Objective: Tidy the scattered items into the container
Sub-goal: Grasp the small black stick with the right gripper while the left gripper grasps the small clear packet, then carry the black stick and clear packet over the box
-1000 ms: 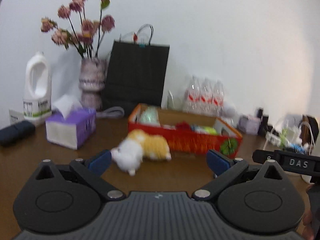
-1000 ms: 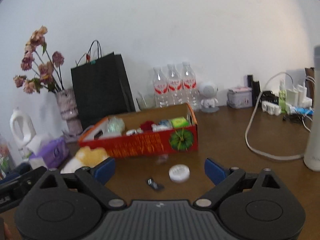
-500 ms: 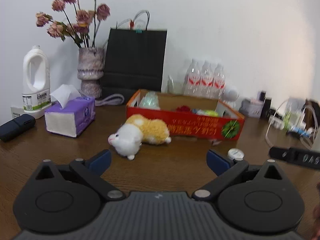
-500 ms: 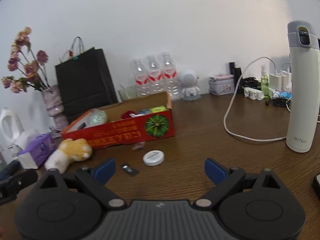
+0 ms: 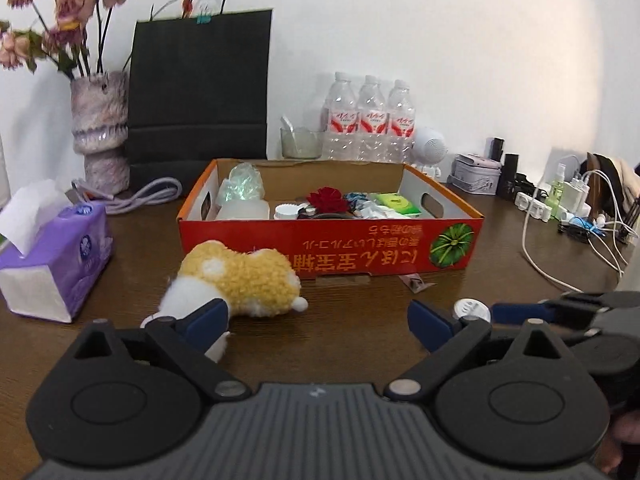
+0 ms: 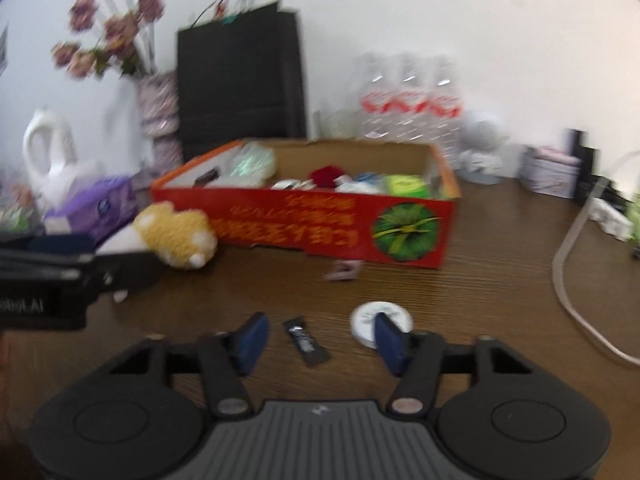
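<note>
A red cardboard box (image 5: 328, 240) (image 6: 304, 228) stands mid-table with several small items inside. A yellow and white plush toy (image 5: 236, 280) (image 6: 176, 236) lies at its left front. A white round lid (image 6: 380, 322) (image 5: 472, 310), a small dark packet (image 6: 306, 340) and a small wrapper (image 6: 344, 272) (image 5: 416, 282) lie in front of the box. My left gripper (image 5: 318, 318) is open, its left finger at the plush. My right gripper (image 6: 320, 338) is open and low over the table, with the dark packet between its fingers.
A purple tissue box (image 5: 56, 256), a vase of dried flowers (image 5: 100, 132), a black paper bag (image 5: 200, 92) and three water bottles (image 5: 368, 120) stand behind and to the left. Cables and chargers (image 5: 568, 208) crowd the right.
Both grippers have moved forward and lower toward the table. The right gripper's jaws have narrowed around the dark packet. The left gripper has come closer to the plush.
</note>
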